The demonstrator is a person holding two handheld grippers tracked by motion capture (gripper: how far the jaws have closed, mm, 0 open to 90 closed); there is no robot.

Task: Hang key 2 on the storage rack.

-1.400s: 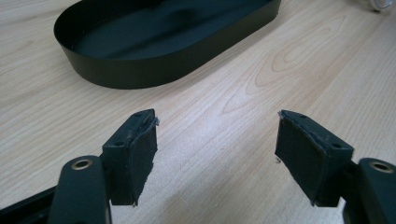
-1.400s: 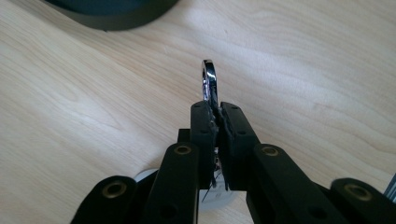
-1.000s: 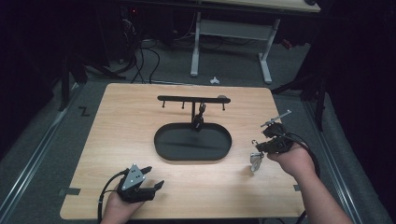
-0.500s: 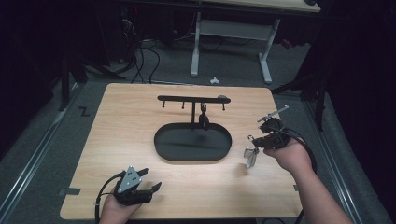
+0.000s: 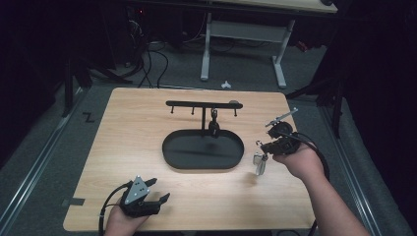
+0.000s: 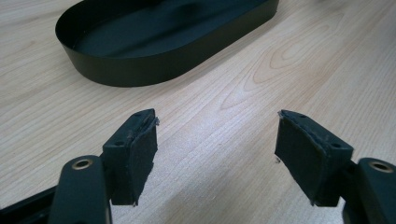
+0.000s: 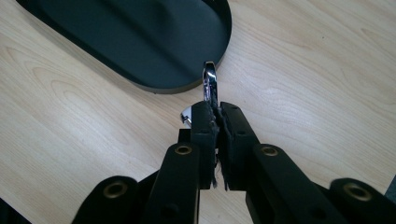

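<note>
Right gripper [image 7: 215,112] pinches a metal clip [image 7: 208,84] thinly at the tray's [image 5: 236,156] 3 o'clock; it could slip. Left gripper's [image 6: 215,140] jaws gape empty.

one black tray [image 5: 231,158], one hook rack [image 5: 201,104], one metal clip [image 5: 259,164]

Dim room, grey carpet floor [image 5: 64,147], white desk frame [image 5: 243,44] behind, tangled cables [image 5: 147,59]

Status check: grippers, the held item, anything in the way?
Right gripper shut on metal clip, beside tray. Left gripper open. Hook rack stands past tray.
</note>
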